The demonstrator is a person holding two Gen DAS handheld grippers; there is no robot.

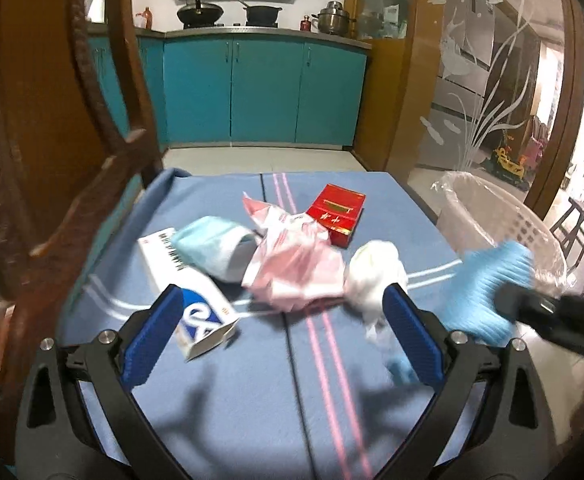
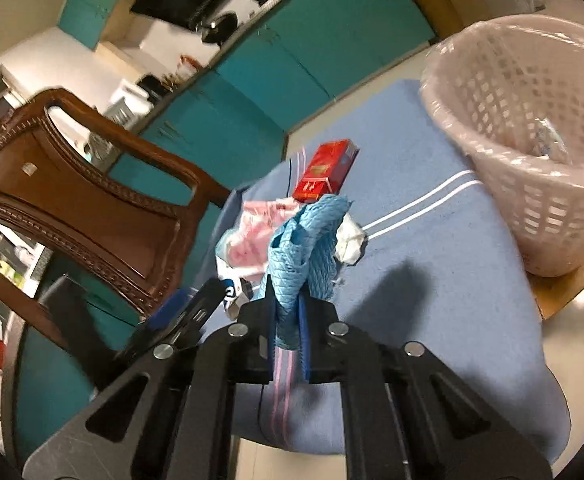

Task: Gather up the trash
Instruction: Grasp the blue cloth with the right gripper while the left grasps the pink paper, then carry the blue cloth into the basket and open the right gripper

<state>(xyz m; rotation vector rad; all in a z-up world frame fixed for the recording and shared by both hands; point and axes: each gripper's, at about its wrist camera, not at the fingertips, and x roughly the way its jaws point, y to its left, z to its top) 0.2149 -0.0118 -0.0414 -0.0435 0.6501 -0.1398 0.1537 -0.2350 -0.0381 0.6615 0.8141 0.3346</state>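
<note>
R gripper (image 2: 288, 316) is seen pressed together on a blue ribbed cloth (image 2: 306, 240), pinched between its pads; the cloth is held up off the tabletop (image 1: 220, 412), over the trash pile's near edge. In the L wrist view the same cloth (image 1: 488, 292) is seen, blurred, in front of the basket.

L gripper (image 1: 282, 328) is spread wide, nothing between its pads, held low over the blue mat w/ pink stripes.

Rest of the trash is left on the tabletop: red cigarette pack (image 1: 335, 215) at the far side, crumpled pink-white wrapper (image 1: 292, 264) in the middle, white tissue wad (image 1: 376, 276) to its right, light-blue face mask (image 1: 216, 250) lying on a white-blue carton (image 1: 188, 304).

Pale pink lattice waste basket (image 2: 532, 152), lined w/ a clear bag, is seen at the tabletop's right edge; some trash is visible inside. Wooden chair (image 2: 72, 200) stands at the left.
</note>
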